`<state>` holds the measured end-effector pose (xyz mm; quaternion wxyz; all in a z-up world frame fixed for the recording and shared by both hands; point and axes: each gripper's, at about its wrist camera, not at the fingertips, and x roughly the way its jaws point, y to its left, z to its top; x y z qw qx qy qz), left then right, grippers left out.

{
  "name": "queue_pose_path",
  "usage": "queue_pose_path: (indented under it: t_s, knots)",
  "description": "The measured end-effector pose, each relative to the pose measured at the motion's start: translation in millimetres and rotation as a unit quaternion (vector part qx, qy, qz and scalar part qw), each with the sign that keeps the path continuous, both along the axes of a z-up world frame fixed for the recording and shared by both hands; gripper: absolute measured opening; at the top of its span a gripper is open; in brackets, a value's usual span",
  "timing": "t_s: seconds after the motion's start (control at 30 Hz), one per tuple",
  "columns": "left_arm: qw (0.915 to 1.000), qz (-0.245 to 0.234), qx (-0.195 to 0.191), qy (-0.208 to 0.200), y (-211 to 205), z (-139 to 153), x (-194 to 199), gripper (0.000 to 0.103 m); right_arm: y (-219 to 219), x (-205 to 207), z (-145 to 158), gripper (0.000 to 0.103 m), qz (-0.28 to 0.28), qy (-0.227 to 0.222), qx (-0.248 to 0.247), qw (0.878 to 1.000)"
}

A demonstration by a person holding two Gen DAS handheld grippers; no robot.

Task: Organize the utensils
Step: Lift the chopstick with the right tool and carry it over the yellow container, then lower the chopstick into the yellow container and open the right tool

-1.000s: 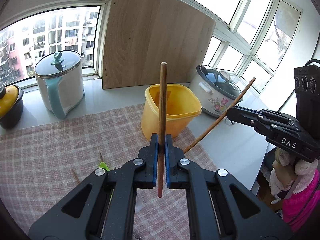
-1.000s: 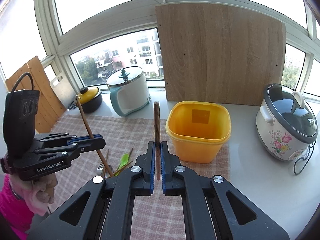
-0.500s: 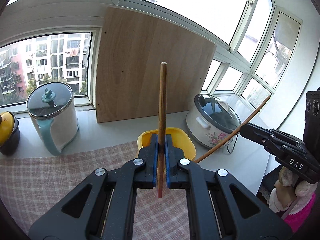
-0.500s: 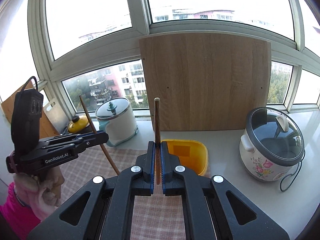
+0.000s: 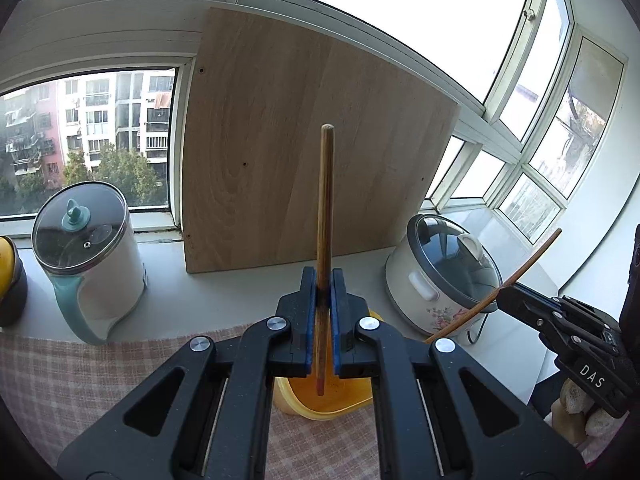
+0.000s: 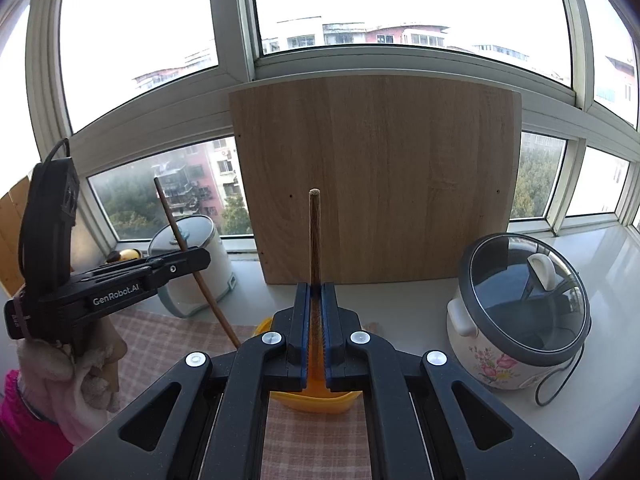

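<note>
My left gripper point(image 5: 324, 278) is shut on a brown wooden chopstick point(image 5: 325, 200) that stands upright between its blue pads. The stick's lower end hangs over the yellow bin point(image 5: 344, 400), which sits right under the fingers. My right gripper point(image 6: 315, 286) is shut on a second wooden chopstick point(image 6: 314, 236), also upright above the yellow bin point(image 6: 316, 402). Each gripper shows in the other's view: the right gripper point(image 5: 502, 294) with its slanted stick point(image 5: 538, 252) at the right edge, the left gripper point(image 6: 206, 256) with its stick point(image 6: 176, 220) at the left.
A wooden board point(image 5: 300, 160) leans on the window behind the bin. A flowered rice cooker point(image 5: 440, 280) stands to the right, a white lidded pot point(image 5: 88, 260) and a yellow-lidded dark pot point(image 5: 8, 280) to the left. A checked cloth point(image 5: 80, 380) covers the counter.
Both grippers have risen and moved forward with their chopsticks until the yellow bin lies under their fingers. The utensils on the cloth have dropped out of view.
</note>
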<state>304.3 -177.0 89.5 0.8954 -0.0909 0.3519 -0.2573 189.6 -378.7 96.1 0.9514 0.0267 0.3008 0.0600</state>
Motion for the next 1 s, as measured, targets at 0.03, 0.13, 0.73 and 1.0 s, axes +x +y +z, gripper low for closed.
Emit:
queue_pose_path:
  t_s: [0.03,0.13,0.73,1.0]
  knots:
    - [1.0000,0.004,0.002,-0.001,-2.0,-2.4,3.6,0.004,-1.9,2.4,-3.6,0.003,-0.002,0.003,0.000,1.000]
    - [0.9999,0.009,0.012,0.002,-7.7,-13.3,6.4,0.004,-6.5,7.8,-15.6,0.004,-0.008,0.016,0.001,1.000]
    - [0.9977,-0.018,0.056,0.035,-26.8,-65.2,-11.7,0.004,-10.8,20.2,-71.3,0.003,-0.022,0.078,0.014,0.997]
    - [0.9963,-0.023,0.071,0.042,-26.0,-72.4,-17.8,0.016,-7.0,20.3,-78.2,0.004,-0.022,0.091,0.001,0.996]
